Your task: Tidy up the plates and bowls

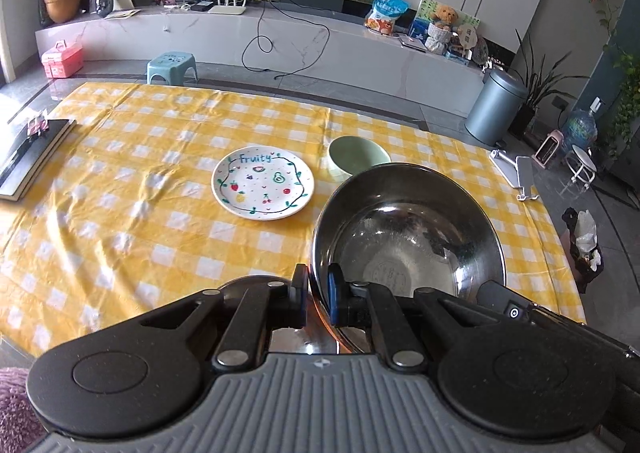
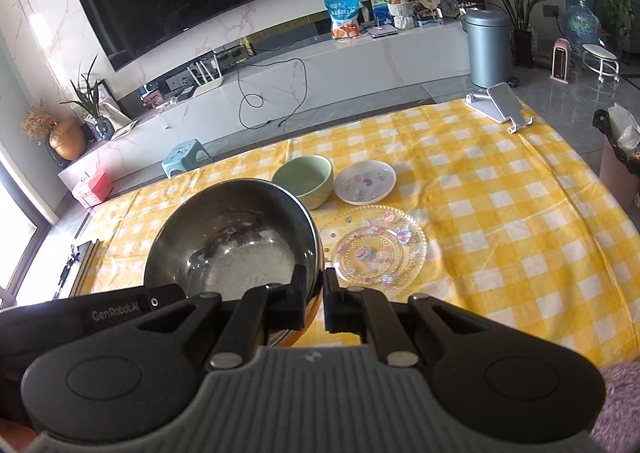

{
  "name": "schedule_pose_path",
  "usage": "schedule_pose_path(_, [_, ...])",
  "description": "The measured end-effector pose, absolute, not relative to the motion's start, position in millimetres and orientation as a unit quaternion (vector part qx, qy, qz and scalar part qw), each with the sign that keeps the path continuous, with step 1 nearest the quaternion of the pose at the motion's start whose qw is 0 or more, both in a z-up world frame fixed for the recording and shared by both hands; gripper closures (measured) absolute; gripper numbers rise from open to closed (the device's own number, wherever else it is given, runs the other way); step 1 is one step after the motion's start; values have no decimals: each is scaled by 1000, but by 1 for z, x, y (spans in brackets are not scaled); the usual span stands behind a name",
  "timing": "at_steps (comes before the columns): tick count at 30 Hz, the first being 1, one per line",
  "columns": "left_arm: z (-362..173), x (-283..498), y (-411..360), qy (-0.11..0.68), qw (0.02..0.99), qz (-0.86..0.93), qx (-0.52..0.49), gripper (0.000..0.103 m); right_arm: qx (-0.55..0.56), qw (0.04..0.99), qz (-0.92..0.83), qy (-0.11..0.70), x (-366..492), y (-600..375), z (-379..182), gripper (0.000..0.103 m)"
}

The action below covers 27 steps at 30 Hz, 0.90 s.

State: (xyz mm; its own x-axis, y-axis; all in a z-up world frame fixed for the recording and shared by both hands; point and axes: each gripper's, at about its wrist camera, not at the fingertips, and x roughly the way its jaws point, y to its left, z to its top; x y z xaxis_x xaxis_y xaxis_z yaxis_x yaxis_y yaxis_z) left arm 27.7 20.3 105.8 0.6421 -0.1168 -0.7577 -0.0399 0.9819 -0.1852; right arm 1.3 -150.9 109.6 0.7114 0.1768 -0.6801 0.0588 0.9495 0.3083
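You are holding the steel bowl (image 1: 408, 229) up over the yellow checked cloth (image 1: 120, 213) — your left gripper (image 1: 319, 295) pinches its rim on one side and your right gripper (image 2: 313, 299) pinches the rim on the other. It looks hard, shiny and slippery, and likely light, so keep both pinches on the thin rim and keep it level. The white plate (image 1: 263, 183) says "Fruity", the left gripper's body says "GenRobot.AI", and the green bowl (image 2: 304, 181) sits just behind.

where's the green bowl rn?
Green bowl sits on the yellow checked tablecloth, just behind the held steel bowl; in the right wrist view, a small white plate lies to its right.
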Motion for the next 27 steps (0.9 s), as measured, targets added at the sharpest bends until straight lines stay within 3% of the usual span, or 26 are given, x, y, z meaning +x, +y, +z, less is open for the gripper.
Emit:
schedule_pose_path(12, [91, -2, 79, 422, 896, 29, -135, 93, 118, 909, 84, 390, -19, -89, 105, 98])
schedule_pose_path(27, [49, 2, 86, 471, 870, 26, -146, 92, 116, 887, 78, 439, 1, -84, 65, 98])
